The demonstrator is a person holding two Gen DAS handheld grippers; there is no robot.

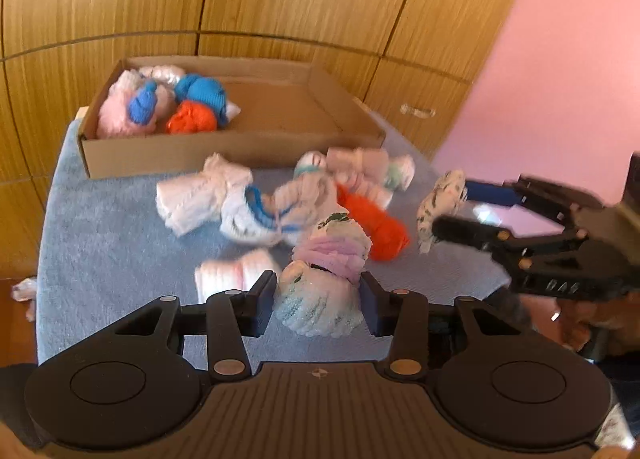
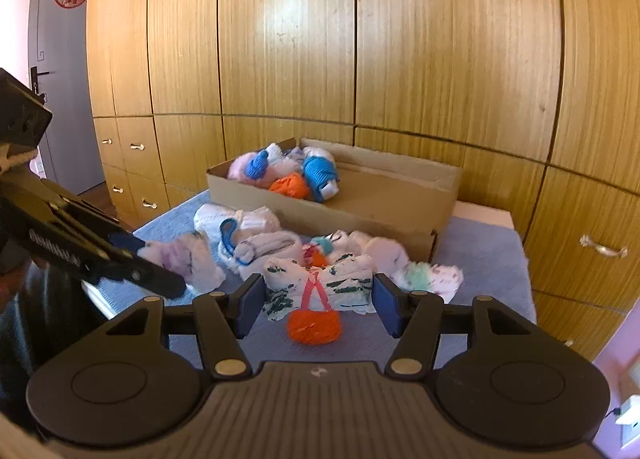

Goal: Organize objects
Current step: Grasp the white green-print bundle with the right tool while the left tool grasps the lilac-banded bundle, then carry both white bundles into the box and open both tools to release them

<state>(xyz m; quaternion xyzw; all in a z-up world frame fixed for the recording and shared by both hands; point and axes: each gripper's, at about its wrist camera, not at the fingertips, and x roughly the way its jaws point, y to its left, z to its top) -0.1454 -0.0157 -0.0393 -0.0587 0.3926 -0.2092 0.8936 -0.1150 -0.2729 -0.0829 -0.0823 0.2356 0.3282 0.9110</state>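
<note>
1. Left wrist view: the left tool (image 1: 318, 301) is clamped on a white sock bundle with a lilac band (image 1: 325, 287); both pads press its sides, and it sits in front of the cardboard box (image 1: 224, 155), at the near edge of the loose pile.
2. Same view: the box lies at the far end of the blue cloth (image 1: 100, 243) covering the tabletop. Its left end holds about five bundles, among them a blue one (image 1: 202, 93) and an orange one (image 1: 191, 119); its right half is bare cardboard.
3. Same view: between the box and the left tool roughly eight bundles lie loose, including a large orange roll (image 1: 378, 225). To the right of the pile, the right tool (image 1: 444, 211) grips a white bundle with dark marks (image 1: 440, 199).
4. Right wrist view: the right tool (image 2: 318, 299) is closed on that white, green-marked bundle (image 2: 320, 285), from which a small orange knitted piece (image 2: 314, 326) hangs on a pink strap. It is held in front of the box (image 2: 320, 215).
5. Same view: the left tool (image 2: 160, 271) enters from the left, in front of the box, with its pale lilac bundle (image 2: 188, 259).
6. Judgement: the task looks under halfway. A handful of bundles are boxed, two are in hand, and most of the pile is left to carry over; the box has ample room.
</note>
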